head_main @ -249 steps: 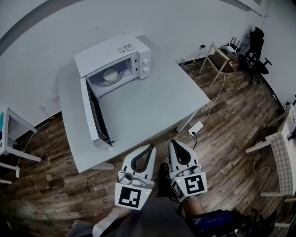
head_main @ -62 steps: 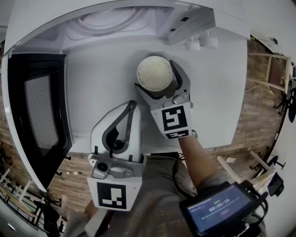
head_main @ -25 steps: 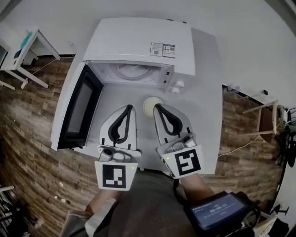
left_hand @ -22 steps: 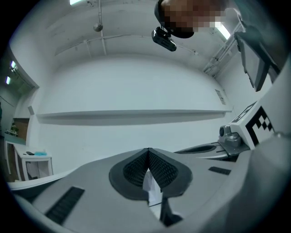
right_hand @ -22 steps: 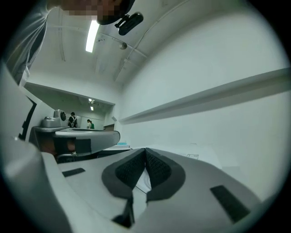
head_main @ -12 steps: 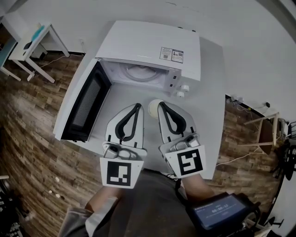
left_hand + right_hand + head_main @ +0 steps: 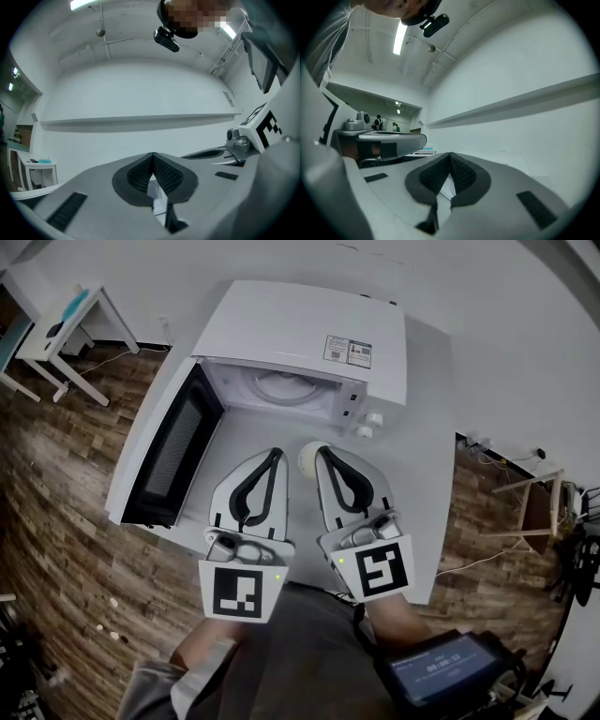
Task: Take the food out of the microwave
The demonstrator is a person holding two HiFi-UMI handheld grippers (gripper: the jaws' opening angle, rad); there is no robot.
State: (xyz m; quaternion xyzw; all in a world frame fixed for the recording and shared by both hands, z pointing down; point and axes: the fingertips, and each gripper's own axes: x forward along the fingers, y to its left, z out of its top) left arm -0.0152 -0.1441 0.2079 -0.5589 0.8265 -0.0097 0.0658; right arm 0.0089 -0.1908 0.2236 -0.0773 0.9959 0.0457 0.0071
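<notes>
The white microwave (image 7: 300,329) stands on the grey table (image 7: 422,474) with its door (image 7: 169,451) swung open to the left and only the glass turntable (image 7: 281,385) inside. A white bowl of food (image 7: 307,457) sits on the table in front of the control knobs, partly hidden by my right gripper's tip. My left gripper (image 7: 275,453) (image 7: 153,154) and right gripper (image 7: 322,450) (image 7: 450,154) are side by side above the table's near edge. Both are shut with nothing between the pads. The right one is just beside the bowl.
The open door juts out past the table's left side. A small white side table (image 7: 66,320) stands at the upper left and a wooden chair (image 7: 525,502) at the right, both on the wood floor. A screen device (image 7: 441,662) is strapped to the right forearm.
The bowl was in the microwave, then in my right gripper over the table. It now stands on the table, and that gripper has let go, drawn back and shut.
</notes>
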